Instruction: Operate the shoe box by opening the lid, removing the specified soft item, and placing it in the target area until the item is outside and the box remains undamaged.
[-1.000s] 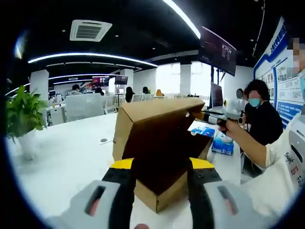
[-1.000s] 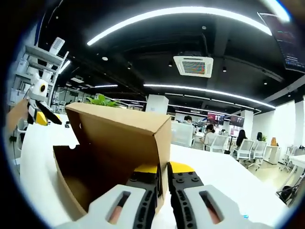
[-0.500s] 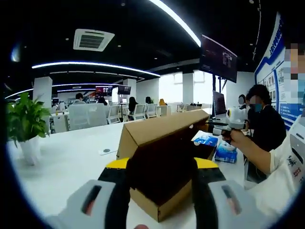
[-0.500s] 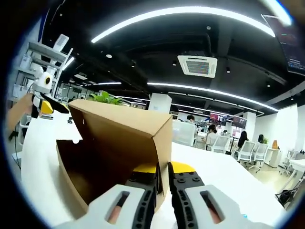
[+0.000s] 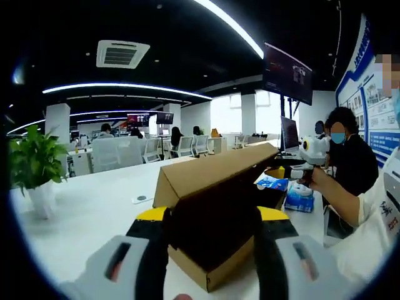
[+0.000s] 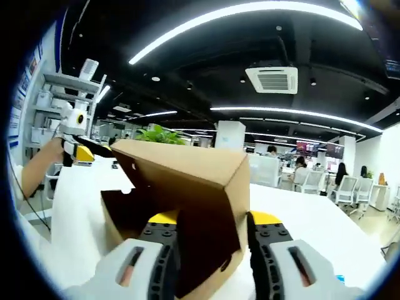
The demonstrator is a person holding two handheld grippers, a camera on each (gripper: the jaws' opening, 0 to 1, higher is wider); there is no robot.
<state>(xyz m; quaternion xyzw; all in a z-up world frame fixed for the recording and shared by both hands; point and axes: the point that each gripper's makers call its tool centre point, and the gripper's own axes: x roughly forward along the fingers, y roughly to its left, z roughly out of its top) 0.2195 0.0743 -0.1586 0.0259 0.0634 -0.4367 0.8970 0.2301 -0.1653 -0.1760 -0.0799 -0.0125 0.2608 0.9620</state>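
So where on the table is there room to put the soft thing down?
The white table is bare between the plant and the cardboard box. In the right gripper view, the stretch past the box's far side looks free too. It is crowded by the blue packs, near the person's hand.

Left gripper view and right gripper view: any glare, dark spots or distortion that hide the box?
Left gripper view: ceiling strip light blows out white; the cardboard box interior is in deep shadow, contents unreadable; fisheye bends the white table. Right gripper view: curved light strips clip to white; the box's underside is dark between the right gripper jaws, and the near jaws look soft.
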